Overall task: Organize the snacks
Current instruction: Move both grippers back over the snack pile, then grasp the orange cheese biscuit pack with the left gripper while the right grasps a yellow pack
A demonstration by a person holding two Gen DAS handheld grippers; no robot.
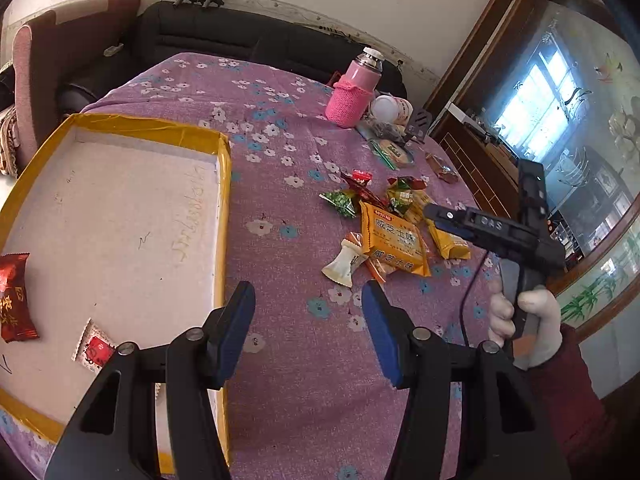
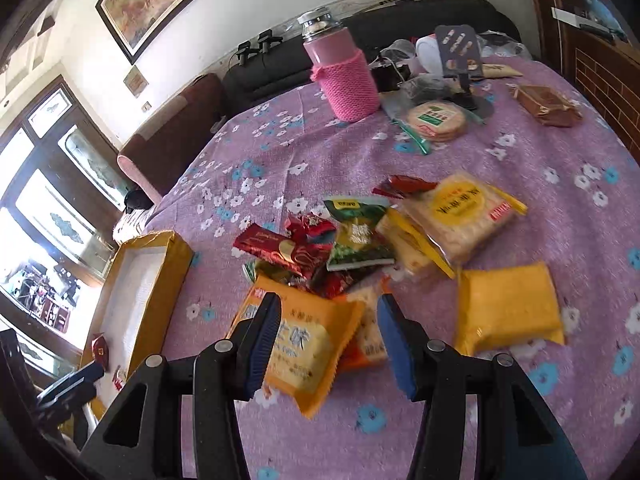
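**Both grippers empty, snacks split btwn pile and tray**

Left gripper [image 1: 308,332] is hanging w/ jaws apart, nothing btwn them, over the purple cloth [image 1: 280,200] just beside the tray [image 1: 224,208]. Tray is holding a red packet [image 1: 14,296] and a small red-white candy [image 1: 94,346]. Right gripper [image 2: 330,340] is hovering over the snack pile [image 2: 360,240], jaws apart, not pressing on the yellow pack [image 2: 308,344] below. Pink flask [image 2: 344,76] is standing upright at the far side.

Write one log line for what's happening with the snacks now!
tray: two snacks in | left gripper: open, empty | right gripper: open over yellow packet
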